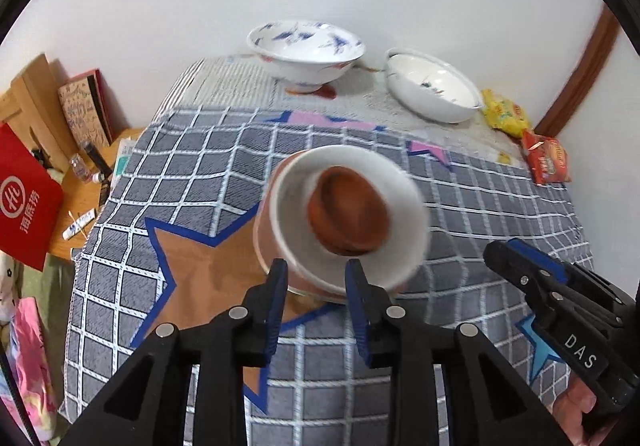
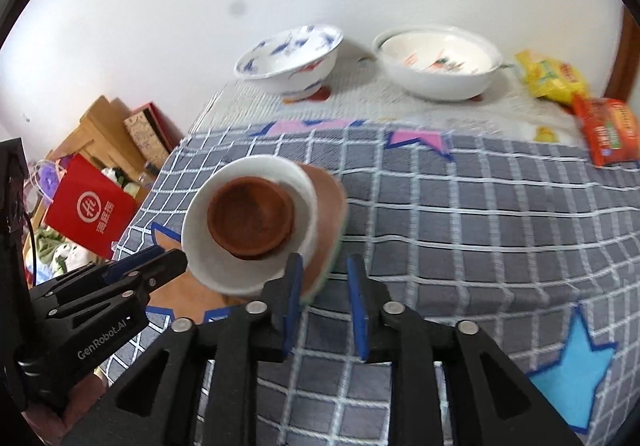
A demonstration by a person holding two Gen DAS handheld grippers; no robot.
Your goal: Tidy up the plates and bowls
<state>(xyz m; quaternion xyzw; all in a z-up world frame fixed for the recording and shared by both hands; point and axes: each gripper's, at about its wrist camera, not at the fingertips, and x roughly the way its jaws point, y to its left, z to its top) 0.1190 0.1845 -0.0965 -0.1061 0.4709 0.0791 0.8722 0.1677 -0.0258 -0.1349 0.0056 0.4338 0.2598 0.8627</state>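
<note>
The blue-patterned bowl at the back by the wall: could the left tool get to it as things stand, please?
Probably yes. The left tool is open and holds nothing, and only the nested stack stands between it and the blue-patterned bowl; it could pass over or beside it.

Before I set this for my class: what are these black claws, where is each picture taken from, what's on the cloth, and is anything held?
No robot: a person holds a two-fingered tool in each hand, each with a camera looking along it. One picture is from the left gripper, the other from the right gripper. On the checked cloth sits a brown dish in a white bowl on a brown plate; a blue-patterned bowl, a wide bowl and snack packets lie behind. Their jaws stand apart, gripping nothing.
</note>
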